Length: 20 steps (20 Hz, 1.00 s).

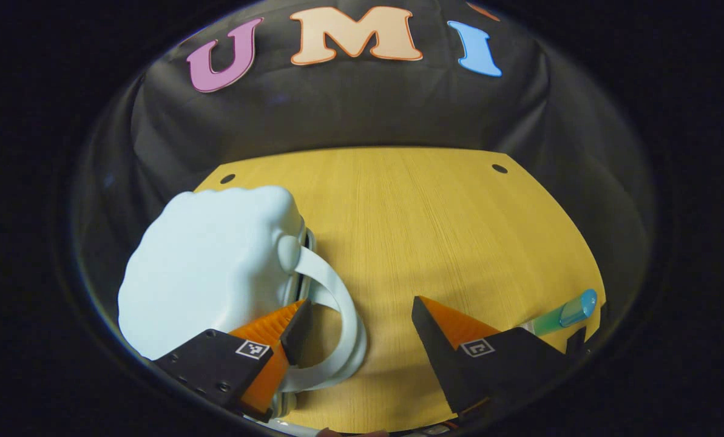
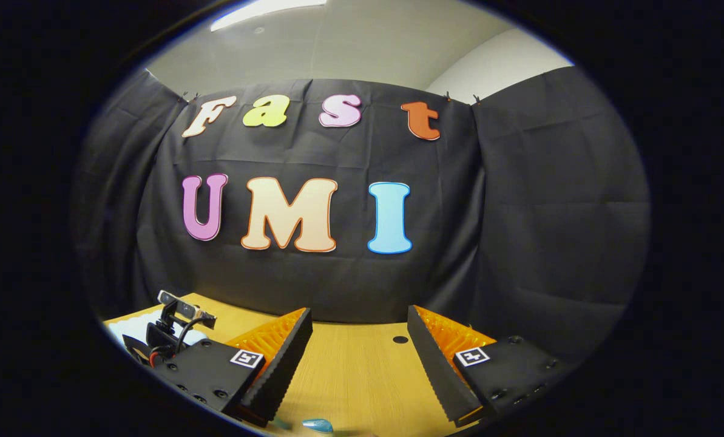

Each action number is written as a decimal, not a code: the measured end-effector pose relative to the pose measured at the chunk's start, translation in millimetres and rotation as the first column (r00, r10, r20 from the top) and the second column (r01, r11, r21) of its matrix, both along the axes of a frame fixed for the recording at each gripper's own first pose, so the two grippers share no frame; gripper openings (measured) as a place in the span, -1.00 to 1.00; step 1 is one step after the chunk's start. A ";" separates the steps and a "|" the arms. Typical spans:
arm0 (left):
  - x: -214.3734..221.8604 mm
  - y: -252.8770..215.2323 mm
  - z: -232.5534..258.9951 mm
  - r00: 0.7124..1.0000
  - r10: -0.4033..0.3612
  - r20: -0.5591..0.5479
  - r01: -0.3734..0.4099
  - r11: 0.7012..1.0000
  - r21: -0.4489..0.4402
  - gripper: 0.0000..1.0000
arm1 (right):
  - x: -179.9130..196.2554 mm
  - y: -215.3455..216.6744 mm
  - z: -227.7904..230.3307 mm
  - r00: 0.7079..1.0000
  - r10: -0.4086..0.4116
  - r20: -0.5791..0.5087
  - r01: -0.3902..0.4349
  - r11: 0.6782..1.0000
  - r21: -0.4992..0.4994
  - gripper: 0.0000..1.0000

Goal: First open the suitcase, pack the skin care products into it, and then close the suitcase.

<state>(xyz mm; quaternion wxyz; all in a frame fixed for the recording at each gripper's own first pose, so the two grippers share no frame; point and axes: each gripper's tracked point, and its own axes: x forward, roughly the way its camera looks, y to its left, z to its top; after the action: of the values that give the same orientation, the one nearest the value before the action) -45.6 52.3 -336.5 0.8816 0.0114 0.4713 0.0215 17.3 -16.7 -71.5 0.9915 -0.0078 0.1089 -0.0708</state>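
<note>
Suitcase [image 1: 207, 270] sits shut on the bench [image 1: 434, 230], its handle [image 1: 337, 315] between my spread left tongs [image 1: 362, 334]. I'd nip the handle squarely before lifting (tube [image 1: 562, 312] waits right); right tongs [image 2: 358, 358] gape, idle.

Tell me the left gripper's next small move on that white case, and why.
Probably ease the left gripper toward the suitcase so the white handle loop sits between the open fingers, then close. One finger already lies against the loop, the case looks shut, and the skin care tube waits on the table.
</note>
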 end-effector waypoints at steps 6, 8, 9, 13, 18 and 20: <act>-5.5 0.8 -24.1 0.995 -0.050 -0.082 0.050 0.999 -0.007 0.36 | -0.9 -0.9 -2.5 1.000 0.010 0.000 -0.010 0.997 -0.071 0.96; -5.9 16.9 -27.7 0.995 -0.029 -0.093 0.035 0.997 0.064 -0.19 | -1.9 0.9 -1.1 1.000 0.017 0.007 -0.016 0.996 -0.083 0.96; -10.8 16.8 -29.7 0.993 -0.025 -0.114 0.032 0.998 0.061 -0.49 | -2.5 0.5 -2.1 1.000 0.016 0.008 -0.015 0.996 -0.092 0.96; -9.6 15.5 -29.8 0.990 -0.052 -0.133 0.057 0.998 0.029 -0.83 | -5.4 2.5 -1.9 0.999 0.029 0.014 -0.028 0.995 -0.100 0.97; -4.2 11.0 -9.1 0.993 -0.050 -0.107 0.057 0.996 0.066 -1.00 | -5.4 6.4 5.6 0.998 0.051 0.044 -0.047 0.995 -0.085 0.97; -2.8 7.8 3.8 0.995 -0.049 -0.090 0.054 0.997 0.052 -1.00 | -4.2 8.5 7.3 0.997 0.058 0.057 -0.054 0.996 -0.074 0.97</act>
<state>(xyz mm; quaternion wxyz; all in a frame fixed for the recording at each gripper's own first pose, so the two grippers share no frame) -48.4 60.1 -332.8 0.8595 0.0486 0.5087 0.0109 13.1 -8.2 -64.2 0.9950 -0.0446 0.0765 -0.0469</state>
